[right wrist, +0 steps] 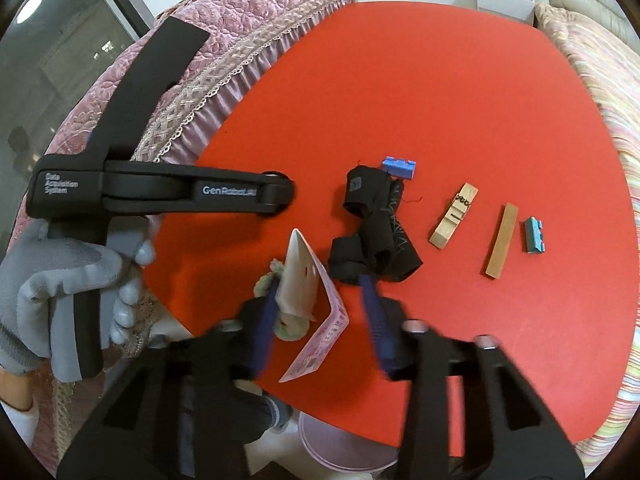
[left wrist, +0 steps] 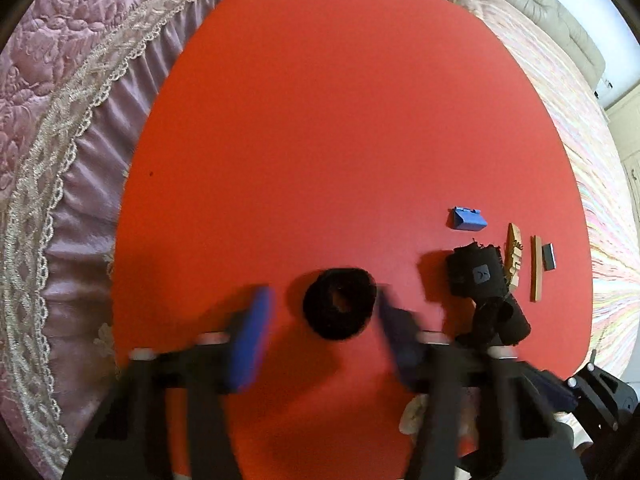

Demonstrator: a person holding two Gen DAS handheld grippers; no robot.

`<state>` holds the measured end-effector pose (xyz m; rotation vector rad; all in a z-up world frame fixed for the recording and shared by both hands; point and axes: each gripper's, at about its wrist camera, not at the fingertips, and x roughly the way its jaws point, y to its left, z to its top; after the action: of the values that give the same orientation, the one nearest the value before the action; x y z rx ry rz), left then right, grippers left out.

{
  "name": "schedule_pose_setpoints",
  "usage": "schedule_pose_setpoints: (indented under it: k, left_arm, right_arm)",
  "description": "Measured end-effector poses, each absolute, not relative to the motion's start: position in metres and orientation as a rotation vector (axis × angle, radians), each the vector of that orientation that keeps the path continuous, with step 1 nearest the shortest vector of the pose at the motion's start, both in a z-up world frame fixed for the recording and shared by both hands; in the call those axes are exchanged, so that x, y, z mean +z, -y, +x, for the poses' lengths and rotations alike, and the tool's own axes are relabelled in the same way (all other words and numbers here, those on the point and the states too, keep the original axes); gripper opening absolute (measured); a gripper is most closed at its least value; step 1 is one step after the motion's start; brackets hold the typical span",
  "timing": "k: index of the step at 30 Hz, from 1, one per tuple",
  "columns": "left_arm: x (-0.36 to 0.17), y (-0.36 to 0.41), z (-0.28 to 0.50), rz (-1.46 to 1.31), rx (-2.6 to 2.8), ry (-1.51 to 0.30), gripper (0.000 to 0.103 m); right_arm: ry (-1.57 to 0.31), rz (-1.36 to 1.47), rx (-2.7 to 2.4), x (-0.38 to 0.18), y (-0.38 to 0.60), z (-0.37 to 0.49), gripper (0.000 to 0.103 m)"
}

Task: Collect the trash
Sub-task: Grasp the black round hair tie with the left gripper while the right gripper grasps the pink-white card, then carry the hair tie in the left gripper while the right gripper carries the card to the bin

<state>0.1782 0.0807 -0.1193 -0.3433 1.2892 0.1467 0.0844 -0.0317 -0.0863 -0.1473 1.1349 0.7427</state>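
Though blurred, left gripper (left wrist: 324,294) astride ring (left wrist: 322,328)

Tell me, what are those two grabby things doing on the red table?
A person is collecting trash with a gripper in each hand. The left gripper is down around a black ring, fingers on either side, not squeezing it. The right gripper straddles a folded card beside a crumpled scrap. A black cloth, a wooden clothespin and a blue piece lie untouched on the red table.
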Motion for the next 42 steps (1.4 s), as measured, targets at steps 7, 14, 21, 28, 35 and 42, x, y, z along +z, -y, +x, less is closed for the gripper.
schedule_pose_setpoints:
  k: [7,14,21,28,35,42]
  left_arm:
    - [-0.111,-0.083,0.163,-0.335,0.141,-1.261,0.022]
    - [-0.082,-0.079,0.133,-0.282,0.125,-1.171,0.022]
    - [-0.045,-0.060,0.102,-0.207,0.090,-1.069,0.022]
    - [-0.011,-0.026,0.071,-0.144,0.042,-0.970,0.022]
    - [-0.001,-0.008,0.052,-0.099,-0.015,-0.903,0.022]
    - [0.005,0.011,0.012,-0.071,-0.058,-0.857,0.022]
  right_arm:
    - [-1.103,-0.139,0.723,-0.076,0.038,0.086,0.013]
    - [-1.073,-0.150,0.700,-0.062,0.051,0.083,0.013]
    - [-1.021,-0.178,0.669,-0.042,0.077,0.068,0.013]
    - [-0.971,-0.187,0.648,-0.022,0.101,0.052,0.013]
    - [-0.926,-0.180,0.644,-0.006,0.133,0.025,0.013]
    - [-0.886,-0.177,0.666,0.006,0.154,-0.014,0.013]
